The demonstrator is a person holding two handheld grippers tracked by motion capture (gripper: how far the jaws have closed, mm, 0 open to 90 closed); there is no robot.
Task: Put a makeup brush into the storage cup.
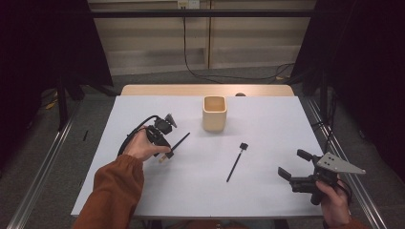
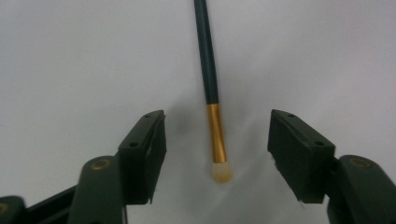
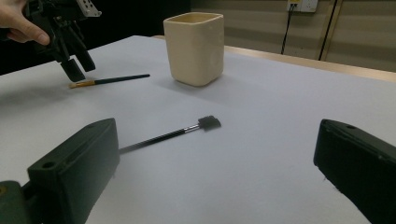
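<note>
A small brush (image 2: 214, 107) with a dark handle, gold ferrule and pale tip lies on the white table (image 1: 191, 191). My left gripper (image 2: 217, 140) hovers over its tip end, open, jaws either side of the ferrule without touching. From above, that brush (image 1: 177, 144) lies left of centre under the left gripper (image 1: 163, 155). A second black brush (image 1: 236, 161) with a flat dark head lies mid-table, and in the right gripper view this brush (image 3: 175, 133) lies ahead. My right gripper (image 1: 292, 164) is open at the near right, holding nothing. A cream square cup (image 1: 214, 113) stands upright behind both brushes.
The cup (image 3: 194, 46) is at the far middle, the left gripper (image 3: 77, 65) beyond it to the left in the right gripper view. Table edges run near my right gripper. Metal rails and dark curtains flank the table.
</note>
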